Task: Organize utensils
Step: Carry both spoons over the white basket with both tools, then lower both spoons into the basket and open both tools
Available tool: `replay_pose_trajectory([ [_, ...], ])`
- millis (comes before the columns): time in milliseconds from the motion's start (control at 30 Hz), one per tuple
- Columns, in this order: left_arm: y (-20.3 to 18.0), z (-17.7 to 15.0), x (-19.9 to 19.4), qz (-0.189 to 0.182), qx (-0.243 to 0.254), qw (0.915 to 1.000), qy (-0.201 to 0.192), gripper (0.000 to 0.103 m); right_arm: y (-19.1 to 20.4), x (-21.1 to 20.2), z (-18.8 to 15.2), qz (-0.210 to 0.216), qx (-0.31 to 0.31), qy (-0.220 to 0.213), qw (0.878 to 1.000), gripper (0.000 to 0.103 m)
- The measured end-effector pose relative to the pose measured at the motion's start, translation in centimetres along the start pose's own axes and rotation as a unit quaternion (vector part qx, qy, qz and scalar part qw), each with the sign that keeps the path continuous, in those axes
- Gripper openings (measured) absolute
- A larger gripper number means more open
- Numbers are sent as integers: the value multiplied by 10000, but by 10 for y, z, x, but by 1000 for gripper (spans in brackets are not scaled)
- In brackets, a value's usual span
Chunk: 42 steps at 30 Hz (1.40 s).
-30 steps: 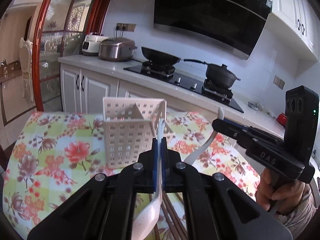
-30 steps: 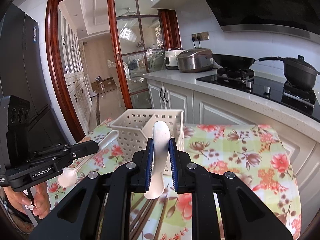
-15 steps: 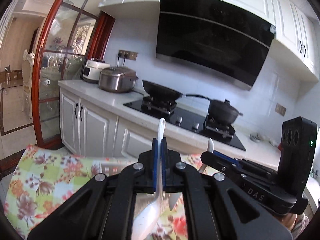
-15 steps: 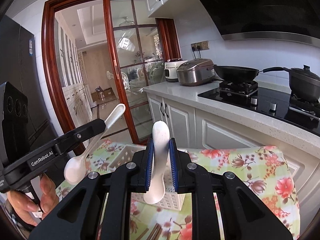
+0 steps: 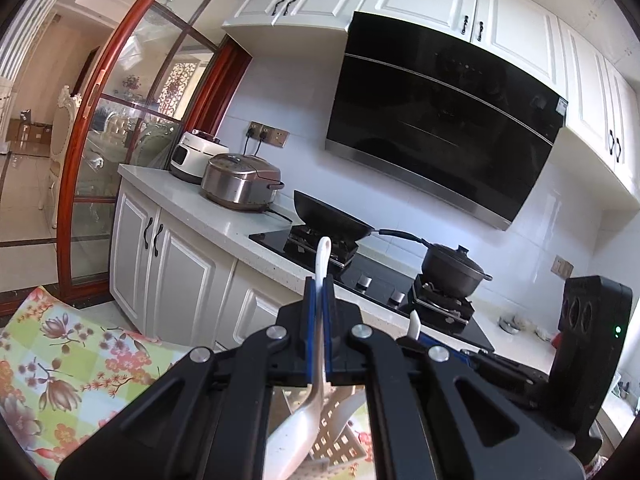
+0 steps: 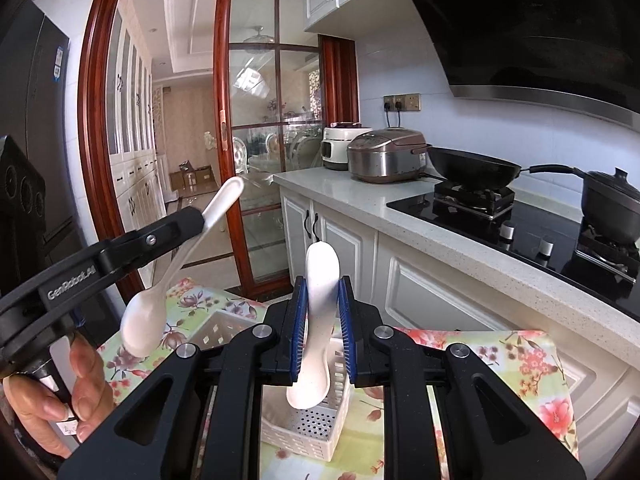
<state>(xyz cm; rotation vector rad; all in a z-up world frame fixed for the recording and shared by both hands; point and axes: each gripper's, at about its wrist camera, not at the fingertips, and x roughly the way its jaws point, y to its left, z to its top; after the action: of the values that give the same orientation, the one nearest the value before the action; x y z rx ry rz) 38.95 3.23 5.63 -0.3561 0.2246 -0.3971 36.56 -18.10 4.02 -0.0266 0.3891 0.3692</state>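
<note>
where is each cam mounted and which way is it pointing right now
Left wrist: sits on the left gripper, looks up at the stove and range hood; its jaws pinch a white spoon, right gripper alongside.
Right wrist: sits on the right gripper, faces the glass door and counter; shows the left gripper and left hand.
Shared: both spoons, white basket, rice cooker, wok.

Two claw-mounted fisheyes, facing the stove counter (image 5: pixel 224 220), basket (image 6: pixel 316 428) shared below.
</note>
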Motion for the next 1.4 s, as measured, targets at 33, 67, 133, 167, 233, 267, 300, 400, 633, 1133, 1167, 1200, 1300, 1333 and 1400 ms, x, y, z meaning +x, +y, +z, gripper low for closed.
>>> replay_pose_trajectory([
  [33, 1, -2, 3, 21, -16, 10000, -13, 3, 0, 2, -1, 35, -5, 11, 10000, 17],
  [67, 3, -4, 6, 37, -47, 10000, -13, 3, 0, 4, -1, 54, -12, 21, 10000, 17],
  [133, 5, -8, 10, 101, -67, 9999, -16, 3, -1, 9, -3, 80, -33, 52, 9999, 17],
  [167, 6, -9, 12, 120, -61, 9999, -17, 3, 1, 10, -4, 93, -38, 64, 9999, 17],
  [233, 8, -13, 15, 128, -43, 9999, -18, 3, 0, 14, -7, 127, -33, 90, 9999, 17],
  [267, 9, -16, 16, 115, -44, 9999, -31, 3, -1, 15, -8, 142, -25, 103, 9998, 17],
  [300, 10, -19, 18, 116, -48, 9999, -53, 3, 0, 17, -9, 163, -17, 124, 9998, 17],
  [400, 12, -25, 23, 140, -59, 9998, -103, 3, -1, 21, -14, 187, -21, 174, 9997, 17],
  [633, 19, -28, 29, 176, -141, 9993, -287, 4, -2, 22, -20, 216, 16, 190, 9996, 17],
  [1133, 17, -36, 20, 365, -3, 9987, -360, 4, -4, 16, -26, 260, 78, 200, 9994, 17],
  [1167, 16, -36, 19, 363, 10, 9987, -358, 4, -4, 15, -25, 265, 83, 192, 9994, 17],
  [1200, 15, -37, 17, 367, 13, 9987, -358, 4, -4, 14, -24, 265, 80, 181, 9995, 17],
  [1300, 15, -39, 12, 371, -24, 9987, -347, 4, -1, 10, -25, 255, 59, 175, 9995, 17],
  [1333, 14, -40, 10, 379, -24, 9987, -344, 4, 0, 10, -25, 248, 48, 178, 9995, 17],
  [1400, 14, -42, 7, 394, -1, 9987, -317, 4, 1, 9, -26, 226, 24, 190, 9996, 17],
])
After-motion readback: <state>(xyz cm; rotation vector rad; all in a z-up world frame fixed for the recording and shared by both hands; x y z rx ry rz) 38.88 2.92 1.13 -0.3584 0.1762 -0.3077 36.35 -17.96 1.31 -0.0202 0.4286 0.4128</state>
